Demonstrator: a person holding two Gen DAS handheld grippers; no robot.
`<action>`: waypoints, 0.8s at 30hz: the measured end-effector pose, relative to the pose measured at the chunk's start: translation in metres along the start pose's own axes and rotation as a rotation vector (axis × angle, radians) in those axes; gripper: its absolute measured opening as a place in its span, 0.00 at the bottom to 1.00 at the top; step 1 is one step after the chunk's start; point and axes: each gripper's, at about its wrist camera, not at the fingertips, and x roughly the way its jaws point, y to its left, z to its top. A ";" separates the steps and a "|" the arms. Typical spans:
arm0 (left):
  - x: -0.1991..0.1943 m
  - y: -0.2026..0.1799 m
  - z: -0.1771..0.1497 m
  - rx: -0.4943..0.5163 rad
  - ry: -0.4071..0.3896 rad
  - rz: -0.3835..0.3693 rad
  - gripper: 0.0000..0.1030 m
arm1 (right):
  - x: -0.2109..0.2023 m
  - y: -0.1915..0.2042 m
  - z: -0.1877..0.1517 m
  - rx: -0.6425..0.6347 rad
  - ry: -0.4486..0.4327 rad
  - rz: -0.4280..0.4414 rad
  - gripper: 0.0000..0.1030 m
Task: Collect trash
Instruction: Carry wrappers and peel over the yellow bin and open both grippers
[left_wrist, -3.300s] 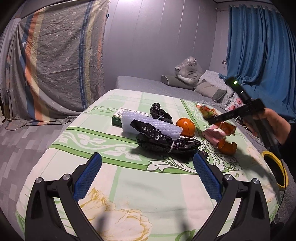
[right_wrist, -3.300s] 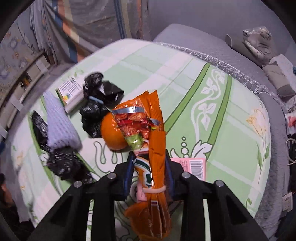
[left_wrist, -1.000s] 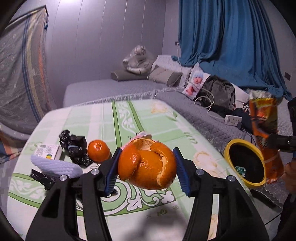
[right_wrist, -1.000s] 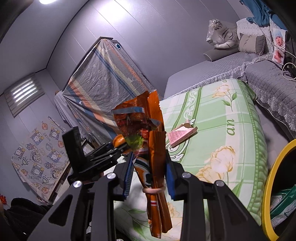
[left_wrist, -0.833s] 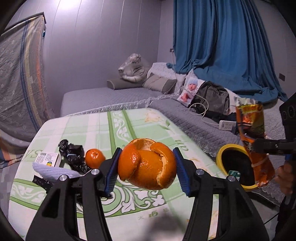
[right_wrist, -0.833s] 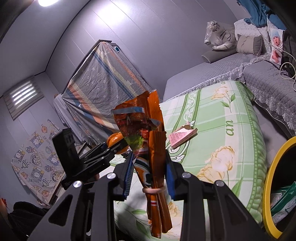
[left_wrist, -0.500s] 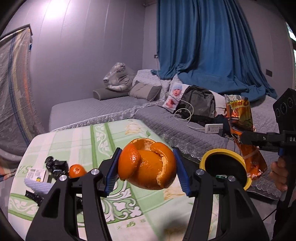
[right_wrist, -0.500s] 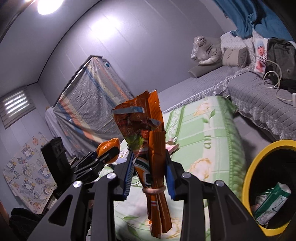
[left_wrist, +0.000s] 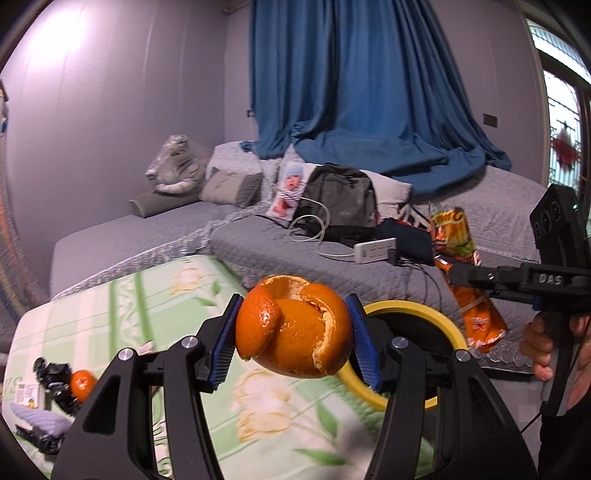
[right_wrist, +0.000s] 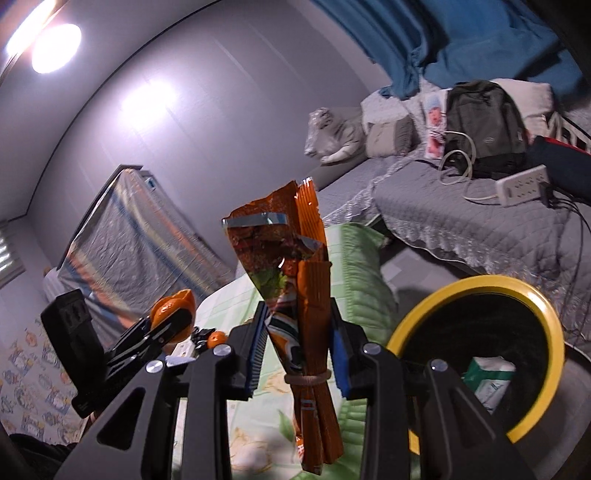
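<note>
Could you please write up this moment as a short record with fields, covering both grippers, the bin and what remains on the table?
left hand-held gripper: shut on orange peel
right hand-held gripper: shut on orange snack bag
yellow-rimmed bin: beside the table, a green-and-white packet inside
table: whole orange, black bags, small box remain

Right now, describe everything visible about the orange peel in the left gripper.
The orange peel is a curled, hollow shell of glossy, dimpled orange rind with torn edges that show pale pith. Its open side faces up. The left gripper holds it in the air, blue pads pressing both sides, in front of the yellow-rimmed bin and above the green floral cloth.
</note>
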 end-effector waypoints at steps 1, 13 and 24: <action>0.003 -0.004 0.001 0.003 0.001 -0.012 0.52 | -0.002 -0.004 -0.001 0.005 -0.007 -0.021 0.28; 0.068 -0.057 0.002 0.031 0.051 -0.146 0.52 | -0.013 -0.072 -0.010 0.102 -0.042 -0.183 0.28; 0.155 -0.084 -0.023 0.016 0.187 -0.173 0.52 | 0.009 -0.124 -0.017 0.210 0.000 -0.275 0.28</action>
